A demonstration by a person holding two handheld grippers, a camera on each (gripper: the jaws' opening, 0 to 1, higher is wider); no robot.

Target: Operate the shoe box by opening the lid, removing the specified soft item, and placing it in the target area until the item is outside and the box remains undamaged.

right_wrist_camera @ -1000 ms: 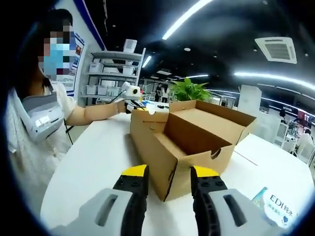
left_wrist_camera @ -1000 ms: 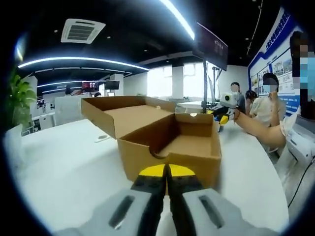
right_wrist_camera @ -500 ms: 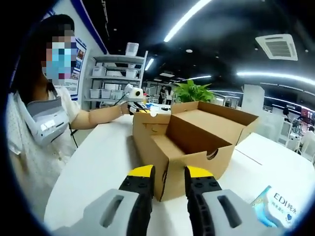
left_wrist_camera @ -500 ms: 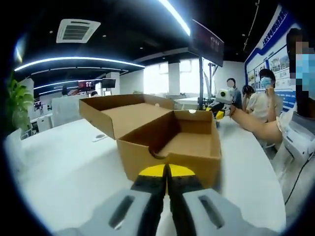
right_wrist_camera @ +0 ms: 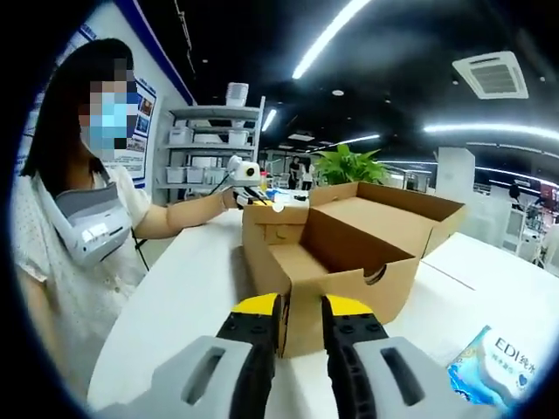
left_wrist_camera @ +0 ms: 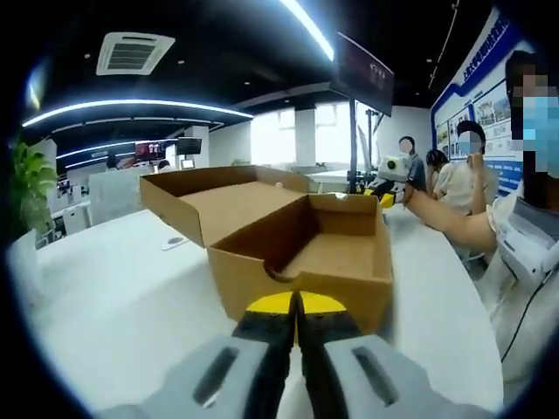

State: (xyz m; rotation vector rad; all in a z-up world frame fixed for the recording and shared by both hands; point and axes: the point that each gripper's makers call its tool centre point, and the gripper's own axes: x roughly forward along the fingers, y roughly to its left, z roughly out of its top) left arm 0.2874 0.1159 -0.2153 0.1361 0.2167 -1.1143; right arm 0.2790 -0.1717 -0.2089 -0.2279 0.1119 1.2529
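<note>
Two grippers face the open cardboard shoe box just ahead — left gripper closed and empty, right gripper slightly parted, empty. Lid open; next, probably reach inside for the item — unseen.

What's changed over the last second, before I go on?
The right gripper has narrowed its jaws toward the near corner of the shoe box, a slim gap remaining. The left gripper stays shut at the box's front wall; the lid stays open.
</note>
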